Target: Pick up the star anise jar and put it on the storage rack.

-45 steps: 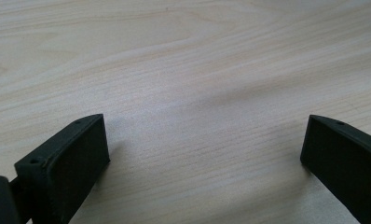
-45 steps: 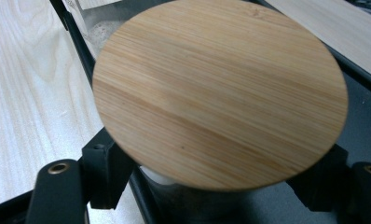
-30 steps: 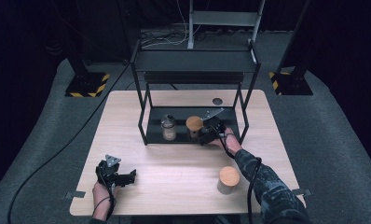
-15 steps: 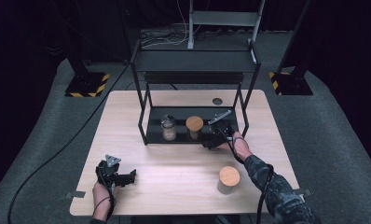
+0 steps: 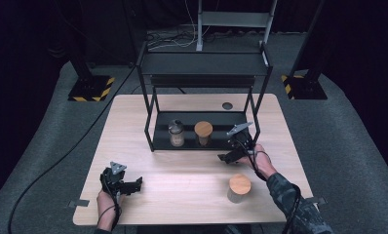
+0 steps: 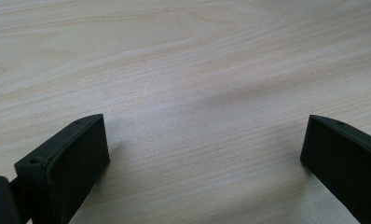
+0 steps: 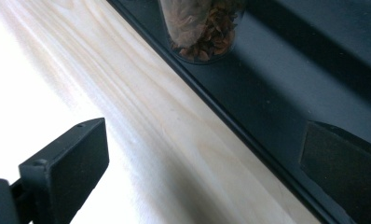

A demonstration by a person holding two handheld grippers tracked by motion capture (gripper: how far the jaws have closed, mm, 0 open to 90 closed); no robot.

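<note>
Both tongs gape empty: right tongs (image 5: 224, 157) near the shelf's cork-lidded jar (image 5: 203, 133), left tongs (image 5: 136, 183) over the desk (image 5: 182, 170).

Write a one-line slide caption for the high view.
Right hand-held gripper open beside rack holding two jars; third jar on table.

A pale wooden tabletop (image 5: 192, 175) stands on grey carpet (image 5: 50, 146) in a dark room; black stand feet with yellow-black hazard stripes (image 5: 90, 88) sit at either side, and cables (image 5: 175, 41) lie behind
</note>
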